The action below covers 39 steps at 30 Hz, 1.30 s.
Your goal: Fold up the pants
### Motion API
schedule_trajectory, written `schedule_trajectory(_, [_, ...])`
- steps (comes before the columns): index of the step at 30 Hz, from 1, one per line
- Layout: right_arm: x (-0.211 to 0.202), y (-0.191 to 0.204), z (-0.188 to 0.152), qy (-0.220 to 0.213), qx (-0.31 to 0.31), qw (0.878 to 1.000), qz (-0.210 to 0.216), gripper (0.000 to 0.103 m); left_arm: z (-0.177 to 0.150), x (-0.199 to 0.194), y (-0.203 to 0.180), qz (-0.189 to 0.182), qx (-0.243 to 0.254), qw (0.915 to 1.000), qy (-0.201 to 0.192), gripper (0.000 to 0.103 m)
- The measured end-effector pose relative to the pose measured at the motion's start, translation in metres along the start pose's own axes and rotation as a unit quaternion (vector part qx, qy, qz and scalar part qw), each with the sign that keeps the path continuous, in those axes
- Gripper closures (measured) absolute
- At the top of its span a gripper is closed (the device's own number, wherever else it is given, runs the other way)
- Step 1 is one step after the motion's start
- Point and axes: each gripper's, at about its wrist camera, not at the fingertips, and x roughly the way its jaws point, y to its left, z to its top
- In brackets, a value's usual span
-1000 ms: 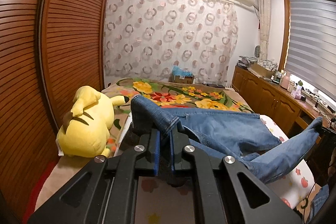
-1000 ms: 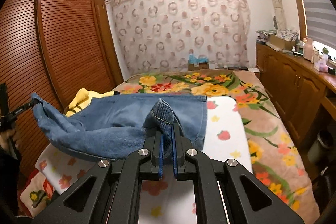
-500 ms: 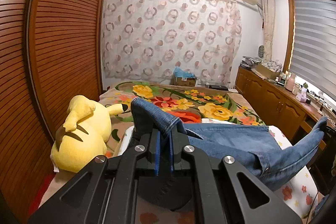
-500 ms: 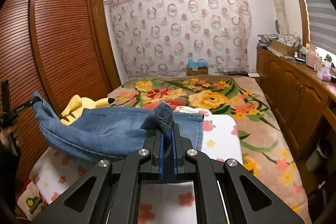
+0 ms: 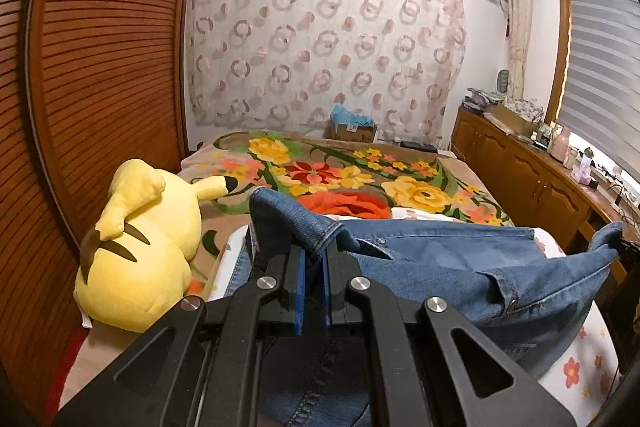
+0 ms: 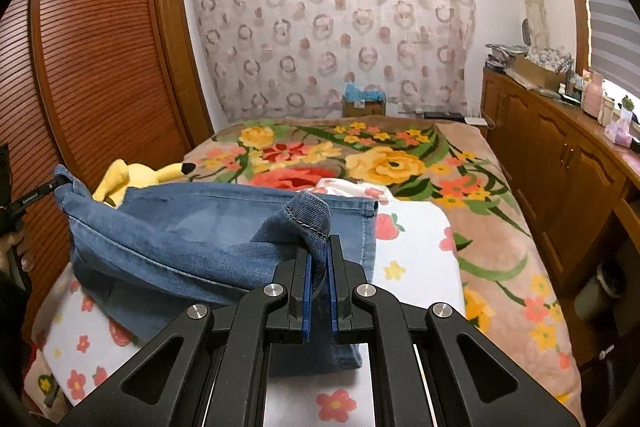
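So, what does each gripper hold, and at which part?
Both hold the jeans: the left gripper and the right gripper each pinch a stitched edge.

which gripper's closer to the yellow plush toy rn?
Left. The left gripper, shut on the jeans, sits just beside the yellow plush toy. The right gripper holds the jeans' other end, across the denim from the toy.

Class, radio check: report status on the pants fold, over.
Left gripper and right gripper both shut on jeans. Jeans held up, stretched between them above the bed. Yellow plush toy beside the left end, not touching.
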Motion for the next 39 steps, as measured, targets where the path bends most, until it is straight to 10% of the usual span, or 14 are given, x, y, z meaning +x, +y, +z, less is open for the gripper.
schedule_trajectory(15, [0.014, 0.003, 0.051, 0.003, -0.021, 1.000, -0.013, 0.097, 0.047, 0.040, 0.001, -0.004, 0.006, 0.9997, -0.025, 0.095])
schedule_trajectory(39, [0.086, 0.008, 0.082, 0.092, -0.021, 0.994, -0.047, 0.097, 0.040, 0.107, -0.001, 0.011, 0.017, 0.9988, 0.044, 0.095])
